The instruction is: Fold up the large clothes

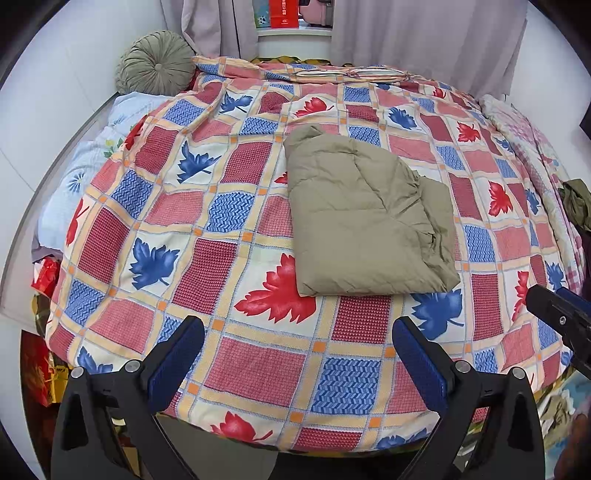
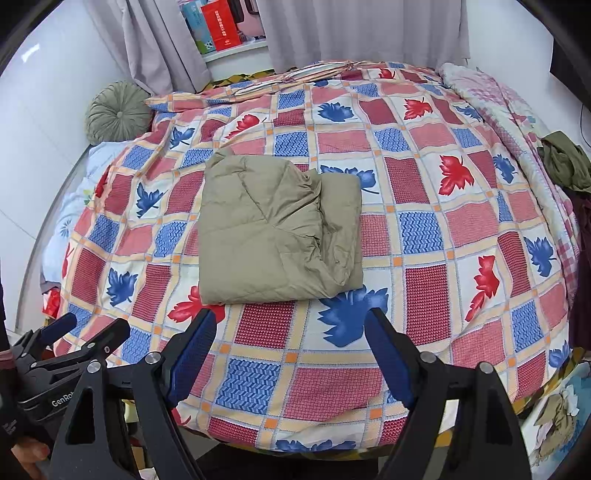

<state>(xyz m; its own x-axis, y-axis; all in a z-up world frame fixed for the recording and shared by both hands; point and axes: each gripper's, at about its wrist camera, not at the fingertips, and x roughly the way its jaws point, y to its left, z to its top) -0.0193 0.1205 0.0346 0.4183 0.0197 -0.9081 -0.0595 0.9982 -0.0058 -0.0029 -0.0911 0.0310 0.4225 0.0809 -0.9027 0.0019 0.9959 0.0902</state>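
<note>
1. Khaki, padded and quilted, the folded garment [image 2: 273, 229] is lying in a compact, roughly square bundle on the middle of the bed, on the patterned leaf quilt [image 2: 424, 236]. Its right side is showing a rumpled inner layer poking out from under the top flap.

2. We are holding the left gripper [image 1: 297, 365] with its blue-padded fingers spread wide and nothing between them; it is hovering over the near edge of the bed, clear of the bundle.

3. We are holding the right gripper [image 2: 291, 360] the same way: jaws wide apart, empty, just short of the bundle's near edge, not touching it.

4. We are judging the folding as largely complete; what seems to be remaining is tidying or a last fold.

5. To do that well, we are advising: take the loose right-hand layer at its corners, one gripper each, close only on fabric of the garment and not on the quilt beneath, then draw it flat and tuck it under the top flap so the edges align.

6. Further out, a round green cushion [image 2: 118, 110] is sitting at the far left corner, grey curtains [image 2: 362, 29] are hanging behind, and a crumpled dark green cloth [image 2: 565, 162] is lying at the right edge.
</note>
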